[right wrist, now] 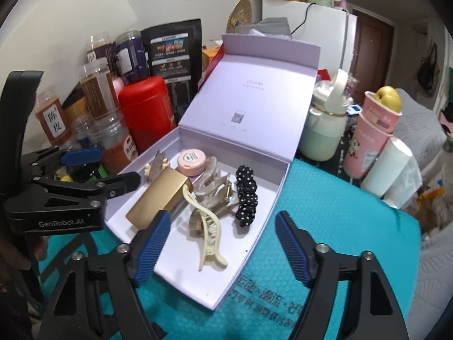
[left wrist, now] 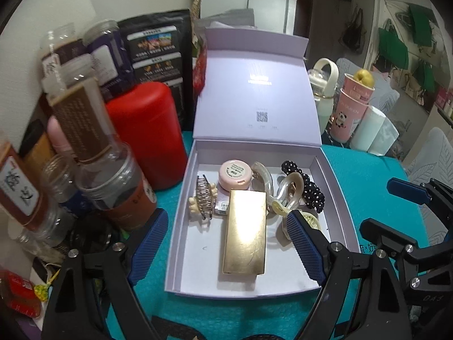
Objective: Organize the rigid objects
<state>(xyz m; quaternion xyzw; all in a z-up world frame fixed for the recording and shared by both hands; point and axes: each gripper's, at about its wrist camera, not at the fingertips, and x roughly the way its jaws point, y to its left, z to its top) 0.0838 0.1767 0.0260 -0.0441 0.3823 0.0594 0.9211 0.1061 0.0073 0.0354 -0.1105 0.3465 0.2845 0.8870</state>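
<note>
Red canister (left wrist: 147,133) stands just left of the open lilac box (left wrist: 181,226), among stacked clear jars (left wrist: 110,175). Left gripper (left wrist: 226,243) hovers above the box's near end, jaws wide apart, nothing between the pads; the gold case (left wrist: 245,232) lies flat on the box floor below it, not held. Left of the gold case: a wire-toothed hair claw (left wrist: 203,198). Behind the case: pink round compact (left wrist: 235,174). Right of the case: clear hair clips (left wrist: 286,189) piled loosely, then the black dotted scrunchie (left wrist: 310,188) against the box's right wall. Cream clip (right wrist: 208,226) lies slantwise in front of the pile. Right gripper (right wrist: 222,249) hangs over the box's near right corner, jaws also wide and empty. Right of the box: pale green bottle (right wrist: 322,130), pink cups (right wrist: 371,138) with a golden apple on top. Risks, as judged: the clip pile looks tangled, so picking one could drag its neighbours; the upright lid (right wrist: 254,104) could be knocked shut by a high reach; a left sweep might topple the jars.
</note>
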